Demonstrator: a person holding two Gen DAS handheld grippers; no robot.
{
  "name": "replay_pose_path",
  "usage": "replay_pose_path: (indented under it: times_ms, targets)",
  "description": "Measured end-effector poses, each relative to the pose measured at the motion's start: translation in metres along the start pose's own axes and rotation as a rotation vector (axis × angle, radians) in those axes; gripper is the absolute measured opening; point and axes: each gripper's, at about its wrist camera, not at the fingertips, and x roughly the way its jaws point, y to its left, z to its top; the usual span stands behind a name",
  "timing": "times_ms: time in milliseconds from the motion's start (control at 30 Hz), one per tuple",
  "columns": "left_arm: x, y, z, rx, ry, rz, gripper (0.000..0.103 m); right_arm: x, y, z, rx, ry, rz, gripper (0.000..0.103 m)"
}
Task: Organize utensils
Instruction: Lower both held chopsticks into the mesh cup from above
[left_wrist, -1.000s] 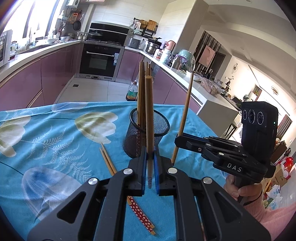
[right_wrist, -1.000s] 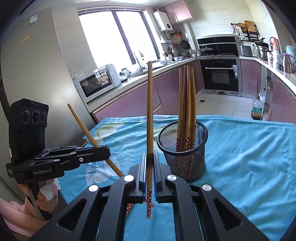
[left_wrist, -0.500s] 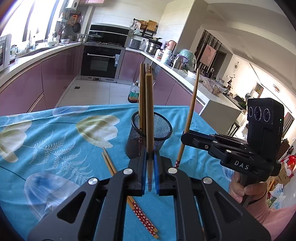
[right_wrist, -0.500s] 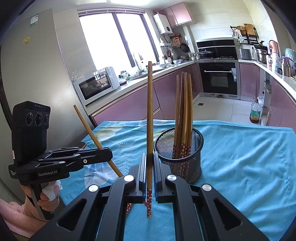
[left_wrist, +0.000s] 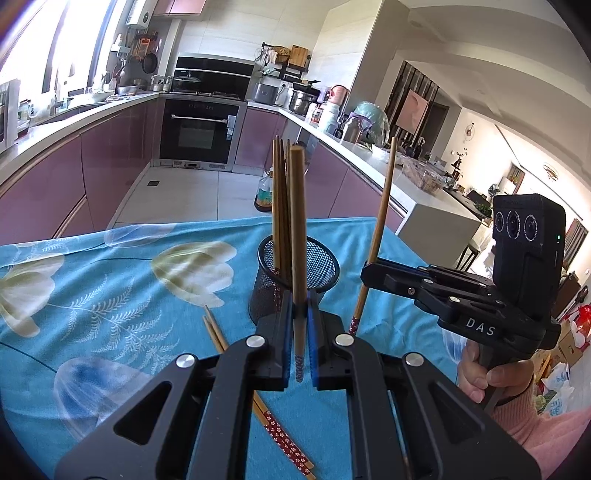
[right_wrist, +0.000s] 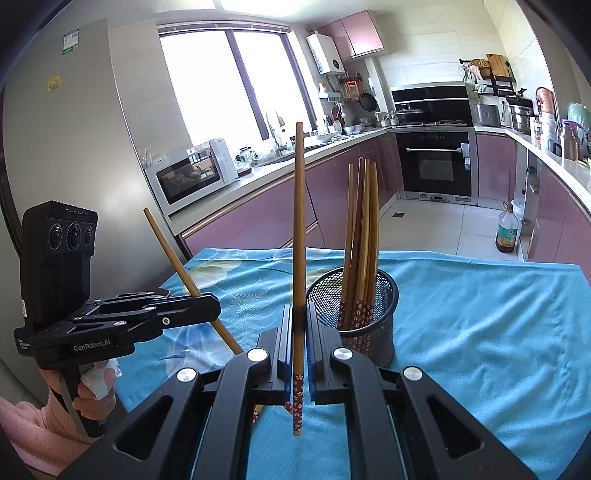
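Observation:
A black mesh holder (left_wrist: 295, 273) stands on the blue cloth and holds several wooden chopsticks (left_wrist: 279, 206); it also shows in the right wrist view (right_wrist: 354, 314). My left gripper (left_wrist: 298, 328) is shut on one upright chopstick (left_wrist: 297, 236), just in front of the holder. My right gripper (right_wrist: 298, 336) is shut on another upright chopstick (right_wrist: 298, 229), left of the holder. Each gripper shows in the other's view: the right one (left_wrist: 373, 267) to the holder's right, the left one (right_wrist: 207, 308) with its chopstick tilted. Two more chopsticks (left_wrist: 258, 402) lie on the cloth under my left gripper.
The table wears a blue flowered cloth (left_wrist: 110, 302). Its far edge drops to a tiled kitchen floor with an oil bottle (right_wrist: 506, 232). Purple cabinets, an oven (left_wrist: 201, 133) and a microwave (right_wrist: 192, 175) ring the room.
Both grippers have lifted slightly with their chopsticks. The right gripper's chopstick stands more upright beside the holder. The holder and loose chopsticks have not moved.

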Motion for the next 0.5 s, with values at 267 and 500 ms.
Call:
replay_pose_path:
  times_ms: [267, 500]
  targets:
    - [-0.003, -0.003, 0.009, 0.02, -0.025, 0.0, 0.008, -0.004, -0.002, 0.007, -0.008, -0.016, -0.001, 0.006]
    - [-0.007, -0.005, 0.017, 0.03, -0.043, -0.003, 0.008, -0.003, -0.003, 0.012, -0.011, -0.025, 0.0, 0.006]
